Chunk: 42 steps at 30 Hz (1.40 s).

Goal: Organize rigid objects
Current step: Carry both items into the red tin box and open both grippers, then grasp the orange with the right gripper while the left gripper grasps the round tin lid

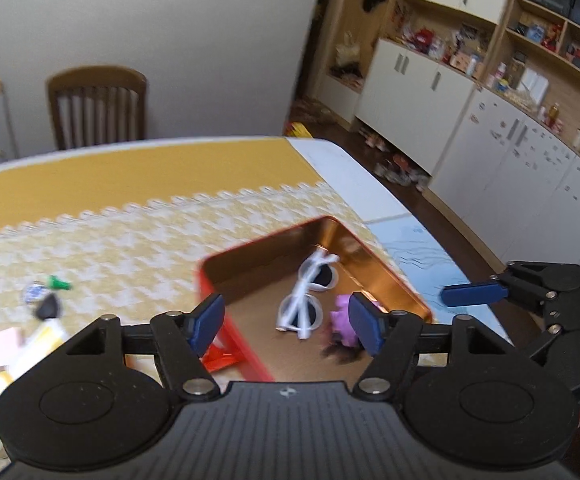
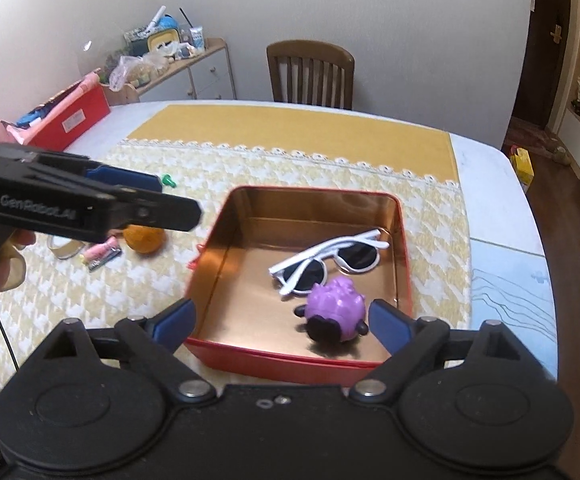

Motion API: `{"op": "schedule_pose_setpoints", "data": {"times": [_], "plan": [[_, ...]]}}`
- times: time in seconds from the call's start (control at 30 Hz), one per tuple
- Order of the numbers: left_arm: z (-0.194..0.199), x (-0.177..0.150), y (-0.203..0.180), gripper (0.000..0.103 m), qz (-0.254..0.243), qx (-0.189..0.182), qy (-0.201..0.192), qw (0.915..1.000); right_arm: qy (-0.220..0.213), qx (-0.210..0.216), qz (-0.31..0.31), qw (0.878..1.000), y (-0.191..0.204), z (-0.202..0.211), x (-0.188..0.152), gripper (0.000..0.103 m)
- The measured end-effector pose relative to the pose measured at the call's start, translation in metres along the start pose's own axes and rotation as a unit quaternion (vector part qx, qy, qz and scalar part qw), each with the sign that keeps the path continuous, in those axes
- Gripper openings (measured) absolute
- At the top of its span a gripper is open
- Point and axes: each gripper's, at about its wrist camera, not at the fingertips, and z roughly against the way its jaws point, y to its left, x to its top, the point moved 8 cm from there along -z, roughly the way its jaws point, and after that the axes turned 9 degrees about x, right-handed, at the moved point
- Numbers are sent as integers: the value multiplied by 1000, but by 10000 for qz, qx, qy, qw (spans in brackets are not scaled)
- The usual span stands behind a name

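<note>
1. Yellow houndstooth cloth (image 2: 330, 168) covers the dining table; both my claws hang over it.
2. Right gripper (image 2: 281, 320): jaws wide, nothing between the pads.
3. Left gripper (image 1: 285, 318): jaws apart, empty; side reads "GenRobot.AI".
4. Red tin (image 2: 404, 240), just below both: white sunglasses (image 2: 330, 258) folded, long axis diagonal, temple tips toward far-right corner.
5. Purple toy (image 2: 336, 310) touches the sunglasses' near end.

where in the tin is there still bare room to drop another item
The tin's left half and back strip are bare. Its right side is crowded: white sunglasses with the purple toy right in front. Outside, the mat left of the tin holds an orange and other small items.
</note>
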Motion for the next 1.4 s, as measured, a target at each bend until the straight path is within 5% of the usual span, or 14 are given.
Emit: {"op": "schedule_pose_setpoints", "data": {"times": [0.33, 0.77, 1.17, 1.4], "plan": [[46, -22, 75, 84, 283, 612, -324, 9972, -244, 76, 122, 9996, 35, -1, 12, 96], [74, -55, 181, 85, 613, 1044, -337, 9921, -360, -30, 2, 9993, 84, -32, 27, 99], [55, -94, 252, 85, 492, 1147, 101, 9921, -124, -28, -148, 9998, 129, -95, 36, 98], [34, -120, 262, 85, 262, 1081, 367, 9931, 90, -193, -99, 9997, 141, -132, 44, 98]]}}
